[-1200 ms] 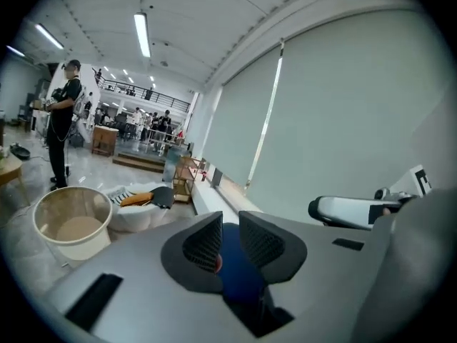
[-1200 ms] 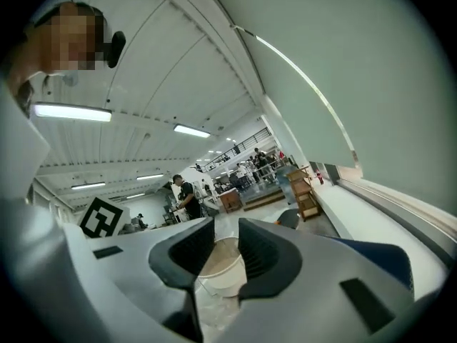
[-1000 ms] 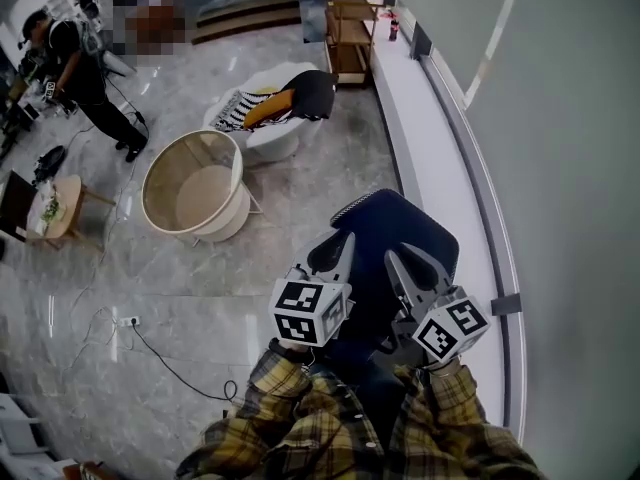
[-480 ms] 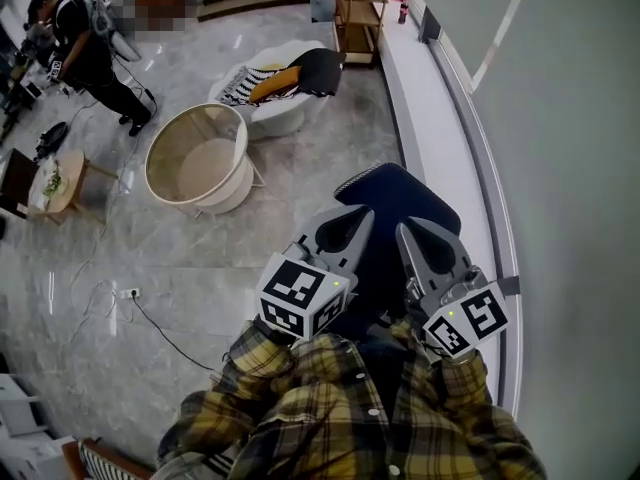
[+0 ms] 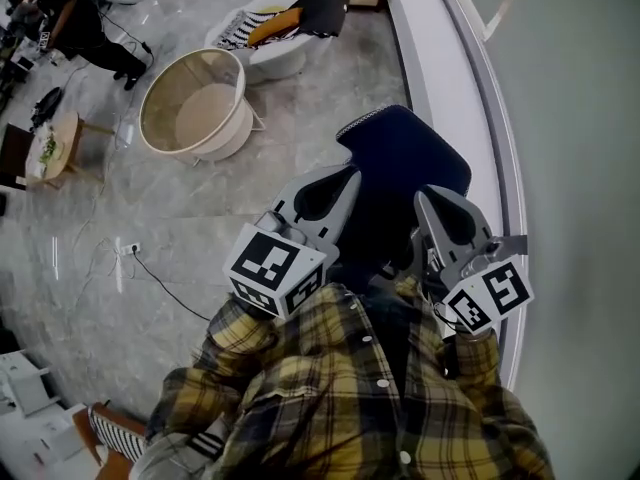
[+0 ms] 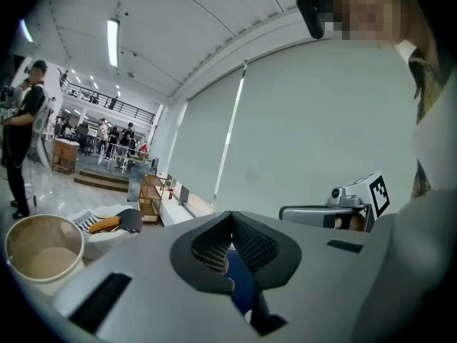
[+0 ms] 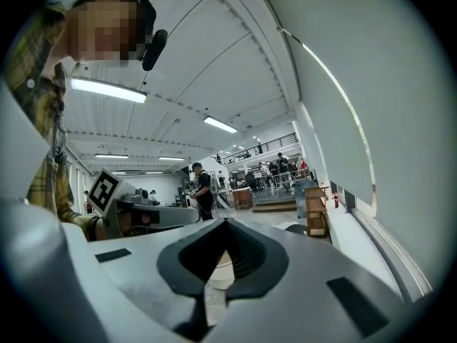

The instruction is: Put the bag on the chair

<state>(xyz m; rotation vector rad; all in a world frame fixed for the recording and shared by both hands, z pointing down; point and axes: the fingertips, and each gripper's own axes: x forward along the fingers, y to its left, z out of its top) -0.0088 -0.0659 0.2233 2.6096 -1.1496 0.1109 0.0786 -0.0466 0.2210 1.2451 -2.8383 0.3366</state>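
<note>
A dark navy bag (image 5: 400, 163) hangs in front of me between the two grippers, at about their height. My left gripper (image 5: 347, 173) is shut at the bag's left side. In the left gripper view its tips (image 6: 228, 216) meet, and blue fabric of the bag (image 6: 239, 281) shows just under them. My right gripper (image 5: 424, 196) is shut at the bag's right side. In the right gripper view its tips (image 7: 227, 221) meet and the bag is hidden by the jaws. A white chair (image 5: 270, 53) with cushions stands far ahead.
A round beige basket chair (image 5: 195, 103) stands on the marble floor left of the bag. A long white ledge (image 5: 440, 78) runs under the window on the right. A cable and socket strip (image 5: 128, 250) lie on the floor at left. A person (image 5: 75, 18) and a small table (image 5: 50, 148) are at far left.
Both grippers have risen toward my head, and the bag has come up with them. The head view has tilted, so the floor and chairs slid up the picture.
</note>
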